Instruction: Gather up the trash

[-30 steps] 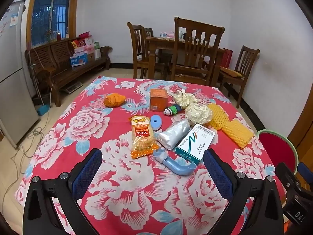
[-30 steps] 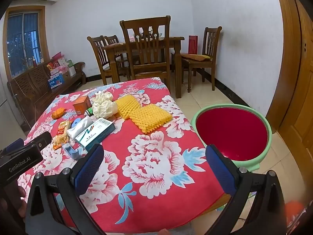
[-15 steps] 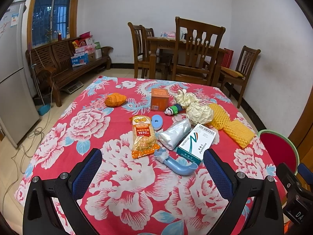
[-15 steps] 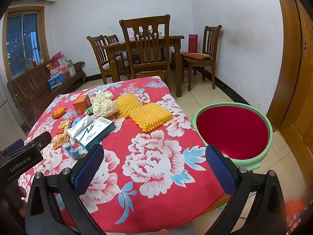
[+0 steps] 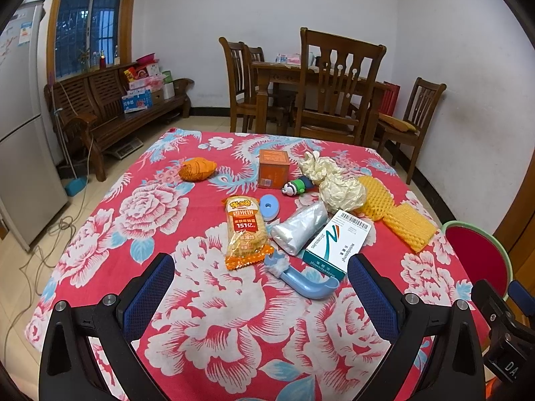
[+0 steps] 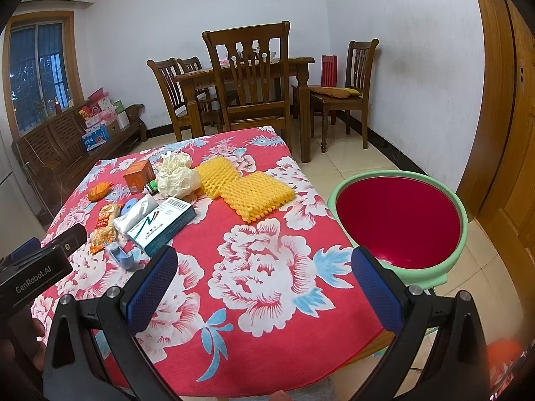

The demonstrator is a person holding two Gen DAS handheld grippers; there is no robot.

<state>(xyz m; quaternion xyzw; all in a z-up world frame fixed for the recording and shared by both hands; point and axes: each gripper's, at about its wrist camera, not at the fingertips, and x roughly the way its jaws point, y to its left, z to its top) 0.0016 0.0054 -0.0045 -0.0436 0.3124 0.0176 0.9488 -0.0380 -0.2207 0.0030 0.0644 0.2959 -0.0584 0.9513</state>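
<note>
Trash lies on a red floral tablecloth [image 5: 207, 317]: a snack packet [image 5: 244, 232], a clear plastic bag [image 5: 298, 222], a teal-and-white medicine box [image 5: 337, 242], a blue plastic scoop [image 5: 302, 279], crumpled paper [image 5: 339, 188], yellow foam netting [image 5: 398, 215], an orange box [image 5: 273, 168] and an orange wrapper [image 5: 196, 168]. A green basin with a red inside [image 6: 399, 222] stands beside the table's right edge. My left gripper [image 5: 260, 294] hangs open over the near edge, short of the scoop. My right gripper [image 6: 264, 284] is open above the table's near right corner, holding nothing.
Wooden chairs [image 5: 334, 90] and a dining table [image 6: 244, 70] stand behind the cloth-covered table. A wooden bench [image 5: 110, 110] with boxes lines the left wall beside a fridge [image 5: 20, 127]. A wooden door [image 6: 501, 117] is at the right. Cables trail on the floor [image 5: 43, 234].
Both views have crept slightly forward toward the table's items. Nothing on the table has moved and both grippers stay open.
</note>
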